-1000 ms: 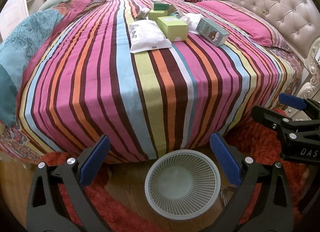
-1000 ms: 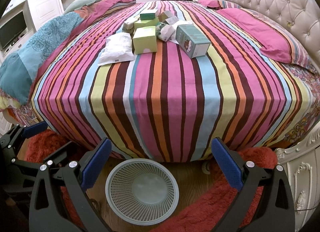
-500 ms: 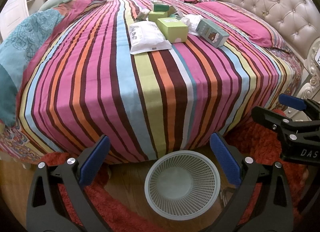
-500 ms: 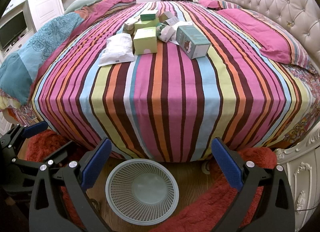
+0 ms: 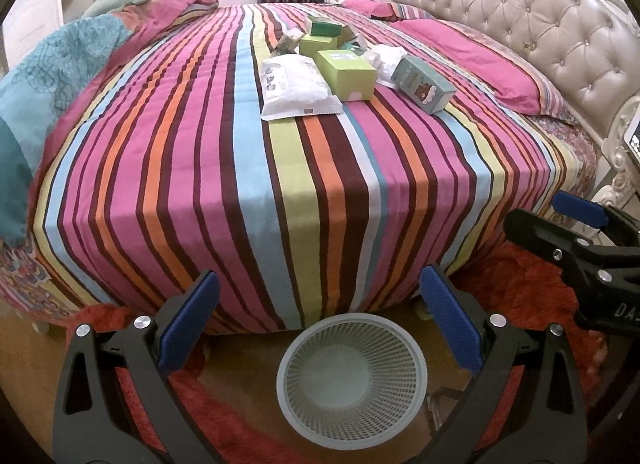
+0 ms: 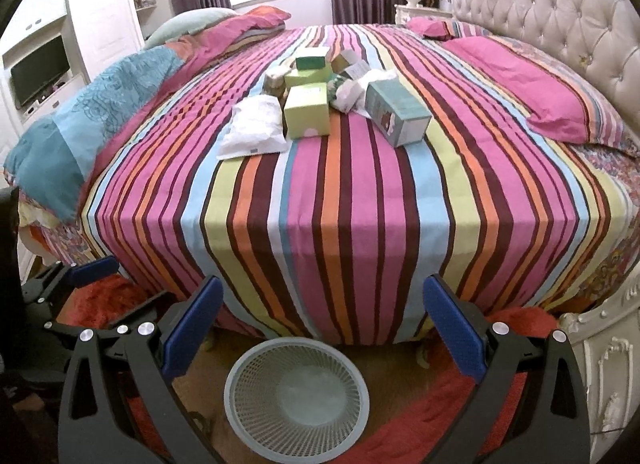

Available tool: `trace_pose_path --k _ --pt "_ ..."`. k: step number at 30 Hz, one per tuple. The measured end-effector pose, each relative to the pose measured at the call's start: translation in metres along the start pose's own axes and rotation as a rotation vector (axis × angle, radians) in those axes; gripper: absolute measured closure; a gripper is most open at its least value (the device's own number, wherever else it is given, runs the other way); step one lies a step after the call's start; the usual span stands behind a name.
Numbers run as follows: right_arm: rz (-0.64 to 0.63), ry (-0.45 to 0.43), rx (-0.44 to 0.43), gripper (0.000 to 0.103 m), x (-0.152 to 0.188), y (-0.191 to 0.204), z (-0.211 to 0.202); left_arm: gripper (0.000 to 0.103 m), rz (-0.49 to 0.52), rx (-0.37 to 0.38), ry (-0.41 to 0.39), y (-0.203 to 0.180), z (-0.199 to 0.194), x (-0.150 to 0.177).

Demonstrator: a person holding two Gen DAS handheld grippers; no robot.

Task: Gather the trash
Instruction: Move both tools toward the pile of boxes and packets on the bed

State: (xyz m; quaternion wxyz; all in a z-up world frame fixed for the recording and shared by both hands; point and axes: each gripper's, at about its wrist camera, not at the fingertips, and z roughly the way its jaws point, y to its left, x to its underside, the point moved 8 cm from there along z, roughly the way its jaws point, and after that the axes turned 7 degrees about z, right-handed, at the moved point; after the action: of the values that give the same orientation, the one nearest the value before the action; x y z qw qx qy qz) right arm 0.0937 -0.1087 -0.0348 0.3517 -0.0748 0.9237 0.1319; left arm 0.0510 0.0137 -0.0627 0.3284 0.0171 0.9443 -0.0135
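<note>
- Your left hand-held gripper (image 5: 320,324) is released, its blue pads spread wide with nothing between them; it hangs low at the foot of the bed (image 5: 304,168), above the floor.
- Your right hand-held gripper (image 6: 320,328) is likewise released and empty, at about the same height. In the left wrist view you can see it off at 3 o'clock.
- The white mesh basket (image 5: 352,378) stands on the floor at 6 o'clock in both views, just in front of the bed's draped edge. As far as the views show, nothing lies in it.
- The trash sits in a cluster on the striped bedspread toward 12 o'clock, well apart from both grippers: a white plastic pouch (image 6: 256,130) nearest on the left, a light green box (image 6: 308,110) just beside it, a teal box (image 6: 396,112) lying tilted to the right, crumpled white paper (image 6: 352,92) between the boxes, and a dark green box (image 6: 311,58) with more small packs behind.
- By my reading, you are at the very start: no piece has been collected, and the step in hand is the reach toward the pile.
- The next move calls for you to lift over the bed's edge and carry a gripper forward to 12 o'clock. The pouch and the teal box lie on the outer sides of the pile, so each looks the easiest first pick for the near-side gripper.
- The pouch looks soft and flat; pinching a raised edge should hold better than pressing down onto the soft bedding.
</note>
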Motion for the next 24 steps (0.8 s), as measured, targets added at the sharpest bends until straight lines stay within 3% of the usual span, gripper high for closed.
trace_pose_path --k 6,9,18,24 --pt "0.032 -0.047 -0.032 0.008 -0.005 -0.003 0.000 0.006 -0.054 0.008 0.007 0.010 0.005 0.003" --pt "0.025 -0.025 -0.054 0.008 -0.004 -0.001 0.004 0.006 -0.083 0.007 0.013 0.016 0.010 0.005" --pt "-0.051 -0.059 -0.070 0.008 -0.006 0.008 0.001 0.006 -0.059 -0.052 -0.022 0.025 0.010 0.001" --pt "0.002 -0.082 -0.061 0.008 -0.013 -0.005 0.004 0.006 -0.051 -0.031 -0.045 0.025 0.012 -0.007"
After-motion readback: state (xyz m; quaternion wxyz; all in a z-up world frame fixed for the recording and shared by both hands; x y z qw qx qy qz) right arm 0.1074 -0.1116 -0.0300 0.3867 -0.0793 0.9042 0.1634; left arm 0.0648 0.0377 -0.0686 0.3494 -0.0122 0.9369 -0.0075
